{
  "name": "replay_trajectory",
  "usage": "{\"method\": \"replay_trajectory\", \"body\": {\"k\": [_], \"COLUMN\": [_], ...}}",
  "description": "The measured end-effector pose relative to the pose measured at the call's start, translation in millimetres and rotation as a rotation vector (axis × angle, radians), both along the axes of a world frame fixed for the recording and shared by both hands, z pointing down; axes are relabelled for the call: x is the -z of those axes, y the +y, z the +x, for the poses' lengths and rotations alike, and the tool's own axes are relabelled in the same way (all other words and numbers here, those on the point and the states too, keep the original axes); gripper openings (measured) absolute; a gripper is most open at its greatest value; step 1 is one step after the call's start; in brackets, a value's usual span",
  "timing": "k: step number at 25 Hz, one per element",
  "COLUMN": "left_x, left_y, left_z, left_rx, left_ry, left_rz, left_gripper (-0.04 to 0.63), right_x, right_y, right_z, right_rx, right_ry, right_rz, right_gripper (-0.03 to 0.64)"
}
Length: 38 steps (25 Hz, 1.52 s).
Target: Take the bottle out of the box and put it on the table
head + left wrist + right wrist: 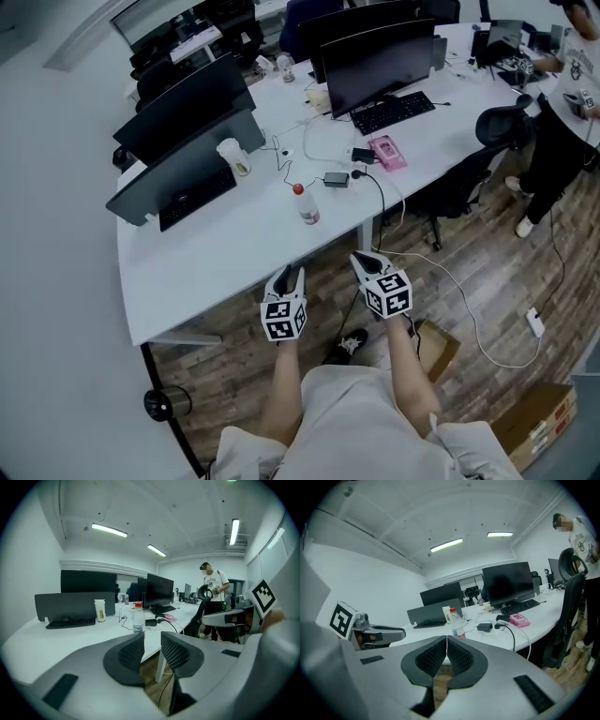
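Note:
A clear bottle [307, 206] with a red cap stands upright on the white table [216, 253], near its front edge. Both grippers hover over the floor just in front of that edge, apart from the bottle. My left gripper [289, 278] is open, and its jaws [152, 641] show a narrow gap with nothing in it. My right gripper [366, 264] is shut, its pads [446, 643] meeting with nothing held. The bottle [138, 618] appears beyond the left jaws, and the bottle [457, 620] shows just behind the right jaws. An open cardboard box [436, 347] lies on the floor at my right.
On the table are monitors [380, 61], keyboards [392, 111], a pale cup [232, 155], a pink pack [387, 152] and a black adapter [336, 178] with trailing cables. An office chair [497, 131] and a standing person [562, 103] are at the right. A second box [534, 422] sits bottom right.

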<state>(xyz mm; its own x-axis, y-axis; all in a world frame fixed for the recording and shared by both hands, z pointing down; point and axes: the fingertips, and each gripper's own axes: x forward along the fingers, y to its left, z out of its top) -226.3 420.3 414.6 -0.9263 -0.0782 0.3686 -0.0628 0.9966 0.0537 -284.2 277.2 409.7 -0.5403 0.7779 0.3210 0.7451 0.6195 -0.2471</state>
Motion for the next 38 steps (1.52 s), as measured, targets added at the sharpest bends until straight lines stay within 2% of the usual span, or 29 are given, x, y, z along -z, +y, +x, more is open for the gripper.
{"method": "replay_trajectory", "body": {"k": [2, 5, 11, 23, 38], "left_x": [-1, -2, 4, 3, 11], "left_y": [1, 0, -9, -27, -24], "left_z": [10, 28, 32, 42, 36], "left_rx": [0.023, 0.055, 0.078, 0.082, 0.096], "left_ry": [0.005, 0.010, -0.020, -0.029, -0.022], "left_rz": [-0.009, -0.006, 0.009, 0.039, 0.020], "left_gripper": [0.092, 0.083, 0.015, 0.014, 0.014], "right_x": [-1, -2, 5, 0, 3], "right_y": [2, 3, -2, -8, -2], "right_z": [9, 27, 29, 42, 34], "right_rx": [0.018, 0.052, 0.071, 0.085, 0.067], "right_ry": [0.004, 0.003, -0.024, 0.000, 0.010], "right_rz": [0.002, 0.017, 0.029, 0.005, -0.012], "right_gripper": [0.040, 0.040, 0.040, 0.040, 0.040]}}
